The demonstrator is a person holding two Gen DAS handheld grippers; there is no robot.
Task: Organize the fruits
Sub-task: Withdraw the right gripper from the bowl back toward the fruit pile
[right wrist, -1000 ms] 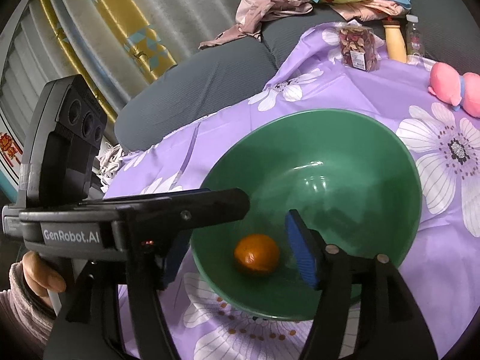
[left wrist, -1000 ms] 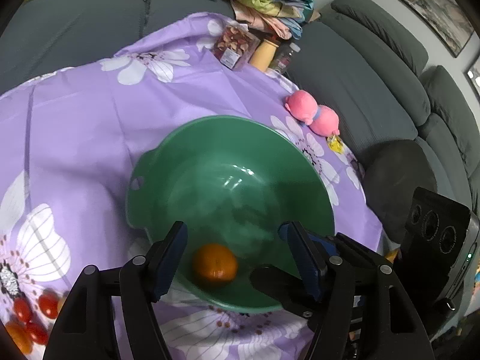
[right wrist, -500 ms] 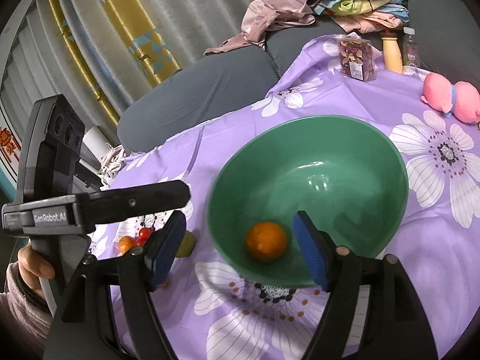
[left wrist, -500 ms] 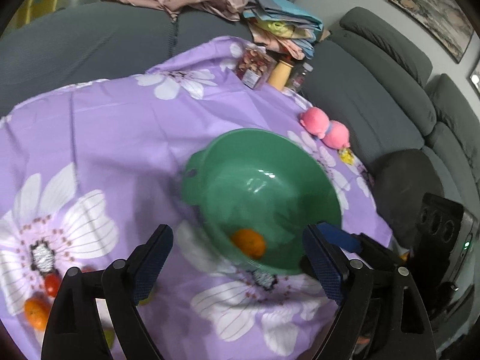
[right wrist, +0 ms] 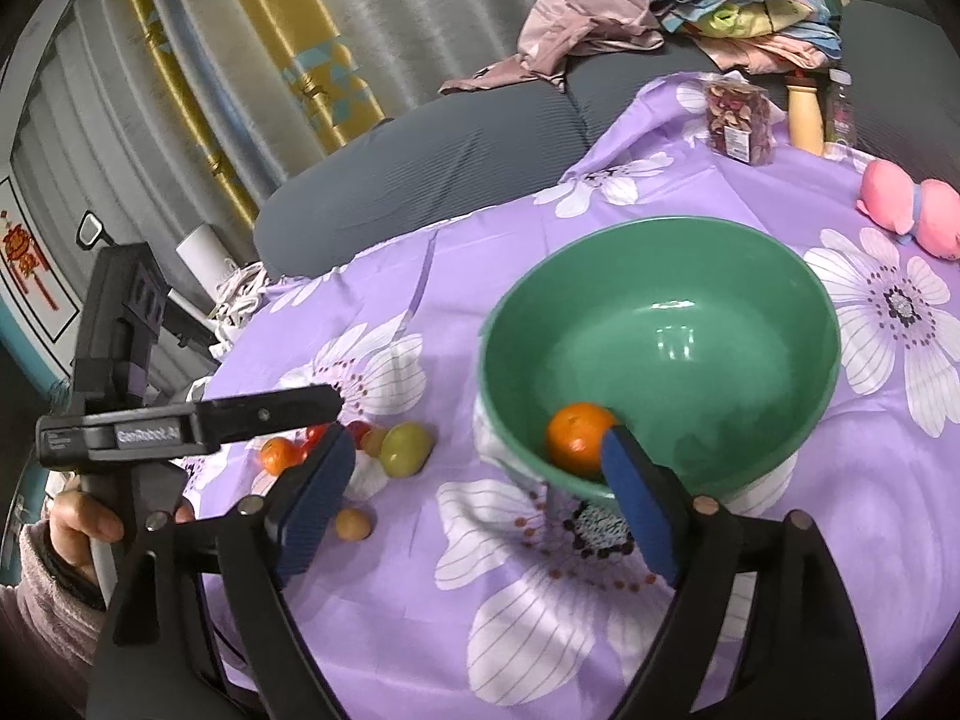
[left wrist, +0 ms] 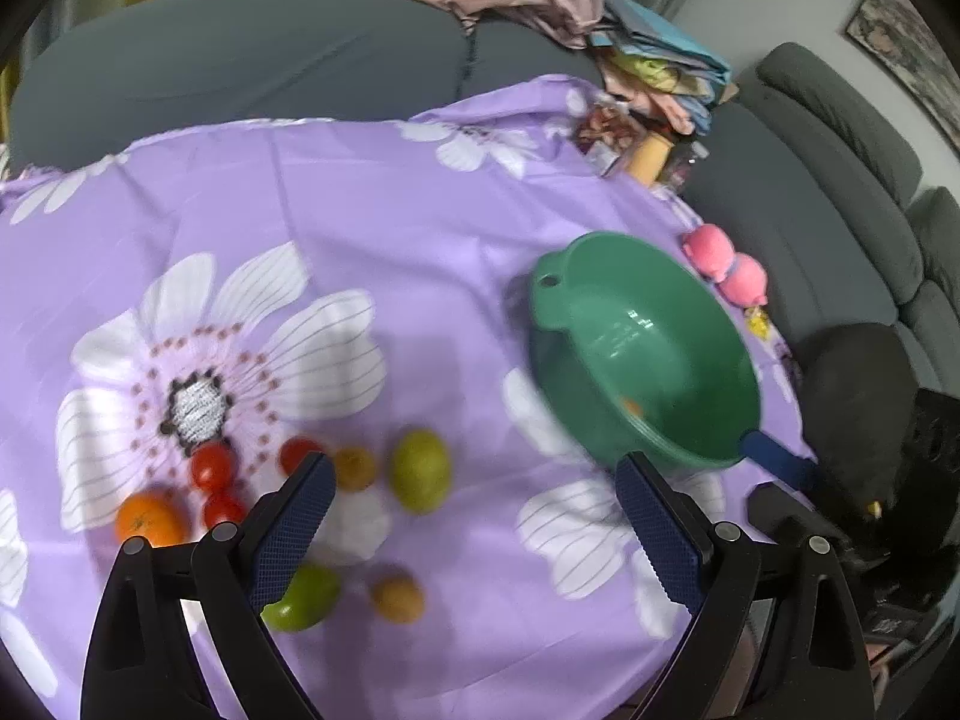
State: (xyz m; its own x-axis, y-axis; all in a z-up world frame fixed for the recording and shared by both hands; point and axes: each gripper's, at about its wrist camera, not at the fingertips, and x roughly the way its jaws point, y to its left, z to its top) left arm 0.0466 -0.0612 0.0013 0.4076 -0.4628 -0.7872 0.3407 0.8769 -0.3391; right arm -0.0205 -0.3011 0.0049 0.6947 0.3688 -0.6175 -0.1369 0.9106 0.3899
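Note:
A green bowl [right wrist: 660, 225] stands on the purple flowered cloth with one orange [right wrist: 579, 438] lying in it. My right gripper [right wrist: 480, 492] hovers just in front of the bowl, its jaws opening and nothing between the pads. In the left wrist view the bowl [left wrist: 543, 300] sits to the right. My left gripper [left wrist: 474, 510] hangs over loose fruit on the cloth, also opening and holding nothing. Below it lie a green fruit [left wrist: 420, 468], an orange [left wrist: 149, 519], red tomatoes [left wrist: 211, 467], a second green fruit [left wrist: 303, 597] and small brown fruits [left wrist: 396, 598].
A pink plush toy [right wrist: 906, 210], a jar of dried fruit [right wrist: 738, 120] and a bottle [right wrist: 804, 114] stand at the cloth's far side. Clothes [right wrist: 576, 30] pile on the grey sofa [left wrist: 240, 72]. A hand [right wrist: 78, 528] holds the left tool at the left.
Both grippers' jaws have spread wider. My left gripper swung left from over the bowl to over the loose fruit. The right gripper drew back a little; the orange stays in the bowl.

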